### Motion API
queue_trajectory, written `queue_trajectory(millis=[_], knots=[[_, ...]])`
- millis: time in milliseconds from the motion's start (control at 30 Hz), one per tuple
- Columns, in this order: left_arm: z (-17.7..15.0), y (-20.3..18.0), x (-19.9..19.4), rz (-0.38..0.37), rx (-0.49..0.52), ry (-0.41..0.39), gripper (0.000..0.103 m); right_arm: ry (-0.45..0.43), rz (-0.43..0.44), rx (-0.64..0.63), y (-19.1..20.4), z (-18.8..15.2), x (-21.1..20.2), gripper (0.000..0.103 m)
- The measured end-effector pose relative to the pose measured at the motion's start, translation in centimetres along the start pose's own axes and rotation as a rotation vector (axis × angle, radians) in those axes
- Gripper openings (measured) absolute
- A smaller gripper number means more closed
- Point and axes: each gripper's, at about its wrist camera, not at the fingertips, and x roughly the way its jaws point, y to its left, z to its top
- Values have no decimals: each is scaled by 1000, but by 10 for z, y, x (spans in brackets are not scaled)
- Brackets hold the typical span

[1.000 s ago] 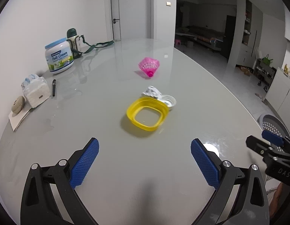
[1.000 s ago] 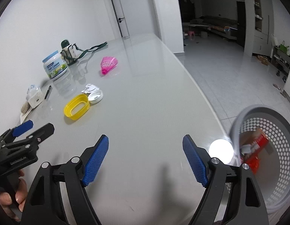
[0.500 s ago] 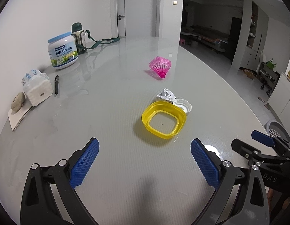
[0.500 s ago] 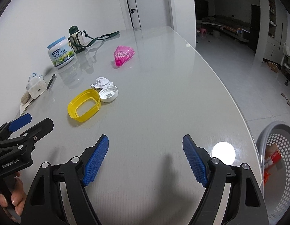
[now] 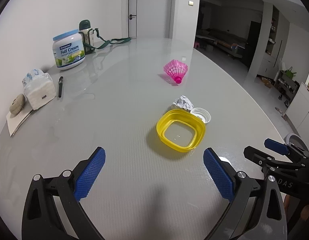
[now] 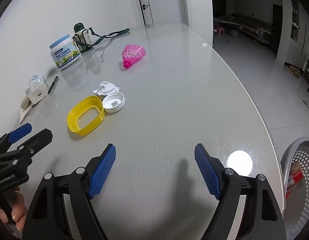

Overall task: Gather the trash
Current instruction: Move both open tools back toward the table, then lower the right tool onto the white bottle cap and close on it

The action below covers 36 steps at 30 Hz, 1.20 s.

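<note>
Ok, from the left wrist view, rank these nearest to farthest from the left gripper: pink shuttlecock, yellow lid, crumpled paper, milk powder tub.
1. yellow lid, just ahead, slightly right
2. crumpled paper, right behind the lid
3. pink shuttlecock, farther back, centre-right
4. milk powder tub, far left by the wall

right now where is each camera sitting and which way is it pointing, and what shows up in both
Left wrist: on the left gripper, tilted down across the glossy grey table at the yellow plastic rim; its blue pads stand open, and the right gripper pokes in at the right edge.
Right wrist: on the right gripper, jaws open and empty, looking down the same table; the left gripper and a hand show at left, the perforated grey basket at right.
Both share: the rim, crumpled white paper, white cap, pink shuttlecock.
</note>
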Motion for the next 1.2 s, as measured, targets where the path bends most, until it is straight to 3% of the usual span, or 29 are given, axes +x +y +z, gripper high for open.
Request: queue_trajectory(millis=[400,733,1200], knots=[[-1,13,-3,58,-30,-45,97,40,2,-99,23,20,25,77],[-1,20,-6,44,-58,-55,96,83,-17,-138,39,41,53,77],[-1,25,-10,21,-81,-58,96,63,-31,-242,78,51,67,77]])
